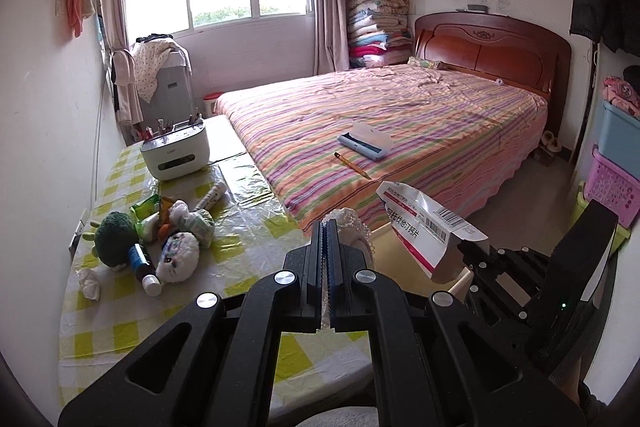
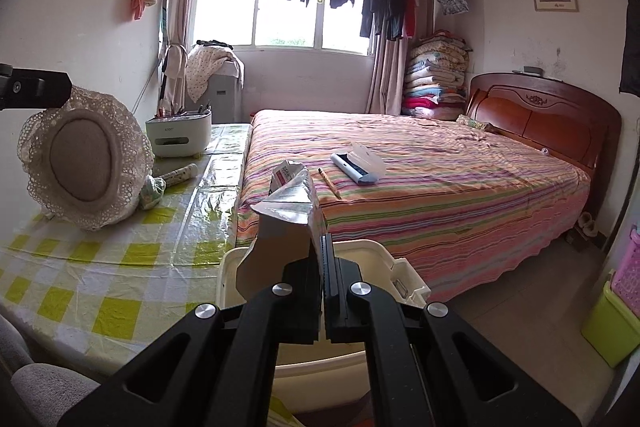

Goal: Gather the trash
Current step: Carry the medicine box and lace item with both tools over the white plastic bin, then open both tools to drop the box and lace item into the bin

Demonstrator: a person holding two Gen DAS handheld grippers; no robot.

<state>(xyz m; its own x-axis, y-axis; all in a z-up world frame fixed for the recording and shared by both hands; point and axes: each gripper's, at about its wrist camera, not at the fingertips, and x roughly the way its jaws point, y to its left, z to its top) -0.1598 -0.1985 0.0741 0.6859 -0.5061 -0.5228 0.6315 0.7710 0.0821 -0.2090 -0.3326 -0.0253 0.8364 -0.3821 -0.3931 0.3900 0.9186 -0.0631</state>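
My left gripper [image 1: 329, 227] is shut on the rim of a round lace-edged pad [image 1: 354, 225] and holds it above the table. In the right wrist view the pad [image 2: 84, 159] hangs from the left gripper [image 2: 67, 90] at the left edge. My right gripper [image 2: 323, 241] is shut on a torn, flattened medicine box [image 2: 290, 203], white and red with a barcode. It holds the box over a white bin [image 2: 380, 255] between the table and the bed. In the left wrist view the box [image 1: 424, 227] sticks up from the right gripper [image 1: 464, 247].
On the yellow-checked table [image 1: 248, 227] lie a broccoli plush [image 1: 114, 237], a white plush [image 1: 178, 257], a crumpled tissue [image 1: 90, 281], a bottle [image 1: 144, 269], a tube [image 1: 212, 195] and a white organiser [image 1: 176, 153]. The striped bed [image 1: 400, 115] bears a pencil case [image 1: 364, 141] and a pencil [image 1: 352, 166].
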